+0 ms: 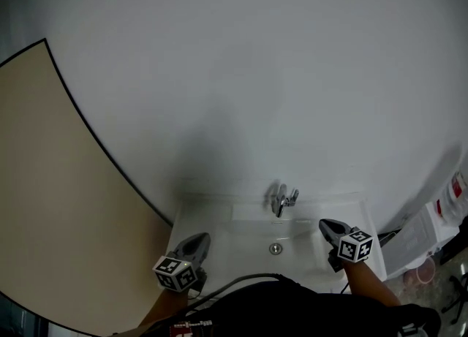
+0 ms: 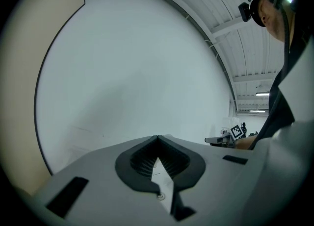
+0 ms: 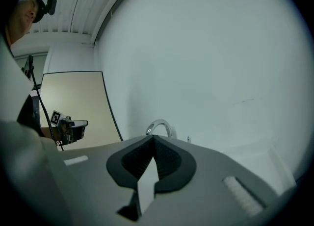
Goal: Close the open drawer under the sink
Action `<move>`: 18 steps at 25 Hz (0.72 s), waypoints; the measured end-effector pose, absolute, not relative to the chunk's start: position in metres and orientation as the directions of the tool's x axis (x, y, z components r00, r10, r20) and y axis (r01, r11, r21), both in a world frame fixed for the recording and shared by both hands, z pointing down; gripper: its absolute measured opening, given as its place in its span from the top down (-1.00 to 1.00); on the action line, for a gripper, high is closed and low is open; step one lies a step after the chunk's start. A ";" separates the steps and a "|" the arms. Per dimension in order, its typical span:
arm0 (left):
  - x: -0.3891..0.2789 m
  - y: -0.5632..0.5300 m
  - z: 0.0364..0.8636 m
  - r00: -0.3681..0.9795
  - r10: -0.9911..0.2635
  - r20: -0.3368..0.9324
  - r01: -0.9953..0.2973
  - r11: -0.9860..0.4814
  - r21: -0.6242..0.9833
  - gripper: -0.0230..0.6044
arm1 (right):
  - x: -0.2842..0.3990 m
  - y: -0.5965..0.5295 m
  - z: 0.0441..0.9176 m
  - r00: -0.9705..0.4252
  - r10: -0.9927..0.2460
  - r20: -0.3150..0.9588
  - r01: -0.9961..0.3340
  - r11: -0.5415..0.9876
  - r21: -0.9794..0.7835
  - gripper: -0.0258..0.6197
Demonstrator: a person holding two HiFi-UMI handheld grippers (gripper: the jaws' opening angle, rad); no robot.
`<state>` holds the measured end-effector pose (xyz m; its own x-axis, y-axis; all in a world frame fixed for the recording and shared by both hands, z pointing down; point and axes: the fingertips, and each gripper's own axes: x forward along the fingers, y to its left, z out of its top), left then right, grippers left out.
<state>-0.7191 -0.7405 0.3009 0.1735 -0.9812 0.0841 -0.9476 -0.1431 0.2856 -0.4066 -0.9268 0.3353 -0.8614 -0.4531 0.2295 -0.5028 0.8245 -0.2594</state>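
At the far left, we are seeing a beige panel with a dark curved edge standing against the white wall. Over the sink's front left corner we are holding the left gripper, pointing roughly level toward the wall; in the left gripper view its jaws are pressing tip to tip with nothing between them. Along the sink's back edge, near its middle, the chrome faucet is standing, with the drain just in front of it. Over the front right corner we are holding the right gripper, likewise clenched and empty, with the faucet's arch showing just beyond its tips. Past the sink's right edge, some white packaging with a red label is lying.

We are not seeing the drawer in any view; it must be sitting below the basin, hidden by the sink and our own body. We are judging it to be stiff and fairly heavy, sliding on runners. It should need no grip, only closed jaw tips pushing squarely on the flat front, near the middle or evenly on both sides, so it does not skew.
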 end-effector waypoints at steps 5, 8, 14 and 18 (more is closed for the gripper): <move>-0.719 -0.750 0.307 0.214 -0.973 0.085 -0.937 -0.180 0.299 0.94 | -0.403 -0.925 0.338 -0.842 -0.485 0.234 -0.535 0.807 -0.252 0.92; -0.720 -0.753 0.311 0.227 -0.970 0.089 -0.935 -0.192 0.298 0.94 | -0.402 -0.923 0.340 -0.834 -0.494 0.244 -0.546 0.801 -0.243 0.92; -0.718 -0.758 0.314 0.236 -0.967 0.092 -0.927 -0.196 0.320 0.94 | -0.398 -0.922 0.341 -0.829 -0.494 0.263 -0.551 0.803 -0.226 0.92; -0.716 -0.759 0.315 0.246 -0.965 0.090 -0.925 -0.206 0.319 0.94 | -0.399 -0.921 0.344 -0.826 -0.495 0.271 -0.554 0.802 -0.223 0.92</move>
<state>-0.7157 -0.7586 0.3148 0.2458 -0.9651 0.0902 -0.9251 -0.2058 0.3192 -0.3986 -0.9215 0.3436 -0.8255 -0.4951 0.2708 -0.5542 0.8018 -0.2235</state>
